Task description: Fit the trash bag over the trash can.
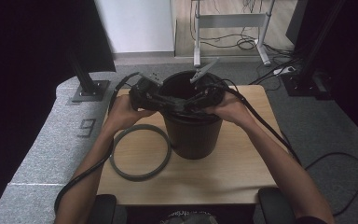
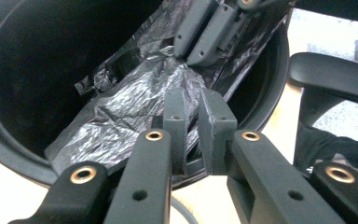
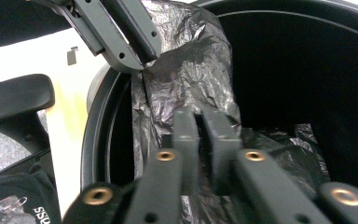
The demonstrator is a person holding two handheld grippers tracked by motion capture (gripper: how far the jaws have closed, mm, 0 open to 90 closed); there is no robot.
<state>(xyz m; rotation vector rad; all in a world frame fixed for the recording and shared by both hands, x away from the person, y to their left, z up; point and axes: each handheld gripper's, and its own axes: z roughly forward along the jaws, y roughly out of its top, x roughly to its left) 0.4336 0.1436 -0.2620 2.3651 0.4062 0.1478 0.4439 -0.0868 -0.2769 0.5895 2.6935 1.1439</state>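
While both grippers are meeting over the black bin [image 1: 193, 135] at mid-tabletop [image 1: 242, 177], left gripper [image 2: 193, 126] and right gripper [image 3: 205, 135] are clenching their jaws on the thin bin liner [image 2: 135, 98]. Being soft, light and slippery, it is best pinched near its edge.

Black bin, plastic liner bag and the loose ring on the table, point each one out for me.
black bin [image 1: 193, 140]: high view, on its outer front wall.
liner bag [image 2: 135, 102]: left gripper view, on the crinkled plastic inside the bin.
ring [image 1: 121, 169]: high view, on its lower left rim, flat on the table.
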